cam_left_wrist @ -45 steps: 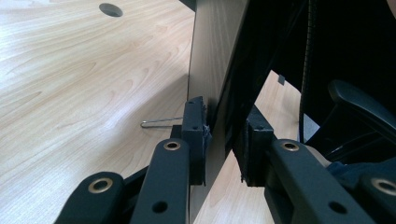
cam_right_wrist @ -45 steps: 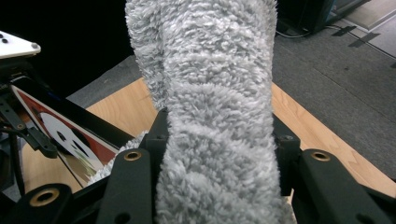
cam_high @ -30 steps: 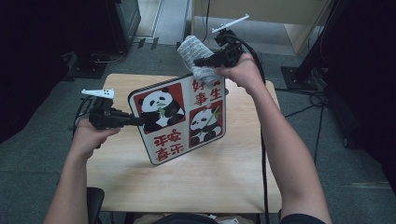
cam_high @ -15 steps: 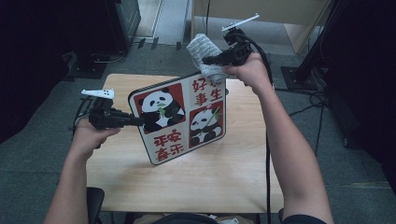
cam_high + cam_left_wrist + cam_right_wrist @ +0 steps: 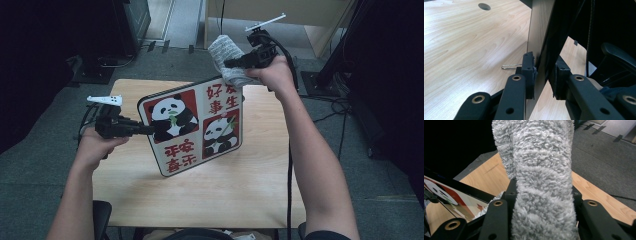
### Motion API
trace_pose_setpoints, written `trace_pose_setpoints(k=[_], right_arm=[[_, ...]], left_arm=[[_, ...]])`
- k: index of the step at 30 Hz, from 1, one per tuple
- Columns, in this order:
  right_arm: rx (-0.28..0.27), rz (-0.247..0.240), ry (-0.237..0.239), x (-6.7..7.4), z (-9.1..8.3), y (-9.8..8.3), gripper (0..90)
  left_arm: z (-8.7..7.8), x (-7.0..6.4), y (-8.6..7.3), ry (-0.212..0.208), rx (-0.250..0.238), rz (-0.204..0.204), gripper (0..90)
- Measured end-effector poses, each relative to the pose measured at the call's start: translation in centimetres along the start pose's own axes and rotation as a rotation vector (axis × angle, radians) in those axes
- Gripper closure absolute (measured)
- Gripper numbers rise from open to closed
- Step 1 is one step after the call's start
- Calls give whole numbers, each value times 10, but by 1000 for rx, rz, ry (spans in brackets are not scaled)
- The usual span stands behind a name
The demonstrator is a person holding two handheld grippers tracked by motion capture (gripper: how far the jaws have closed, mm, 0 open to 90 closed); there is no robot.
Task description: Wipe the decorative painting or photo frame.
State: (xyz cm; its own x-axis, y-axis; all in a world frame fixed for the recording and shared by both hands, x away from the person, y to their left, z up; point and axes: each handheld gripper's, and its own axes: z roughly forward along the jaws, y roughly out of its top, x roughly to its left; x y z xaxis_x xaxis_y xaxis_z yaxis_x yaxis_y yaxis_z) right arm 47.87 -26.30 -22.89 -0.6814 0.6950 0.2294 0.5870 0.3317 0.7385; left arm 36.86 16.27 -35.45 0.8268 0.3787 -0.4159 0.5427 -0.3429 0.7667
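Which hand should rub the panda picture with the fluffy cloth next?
The right one, probably. The right gripper already has its jaws shut on the fluffy cloth, which sits at the top corner of the panda picture. The left gripper is busy clamping the picture's edge to hold it up.

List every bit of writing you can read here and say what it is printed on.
"好事发生", red characters in the top right square of the panda board: the reading is likely, but they are small.
"平安喜乐", red characters in the bottom left square of the same board: only roughly legible.
No writing can be read on the grey towel, the table or the grippers.
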Motion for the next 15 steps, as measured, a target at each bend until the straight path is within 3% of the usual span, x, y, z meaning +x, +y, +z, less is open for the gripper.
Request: trace_pose_setpoints(k=[15], right_arm=[[11, 45, -51, -15, -17, -8, 654]], left_arm=[[0, 1, 0, 4, -3, -7, 764]])
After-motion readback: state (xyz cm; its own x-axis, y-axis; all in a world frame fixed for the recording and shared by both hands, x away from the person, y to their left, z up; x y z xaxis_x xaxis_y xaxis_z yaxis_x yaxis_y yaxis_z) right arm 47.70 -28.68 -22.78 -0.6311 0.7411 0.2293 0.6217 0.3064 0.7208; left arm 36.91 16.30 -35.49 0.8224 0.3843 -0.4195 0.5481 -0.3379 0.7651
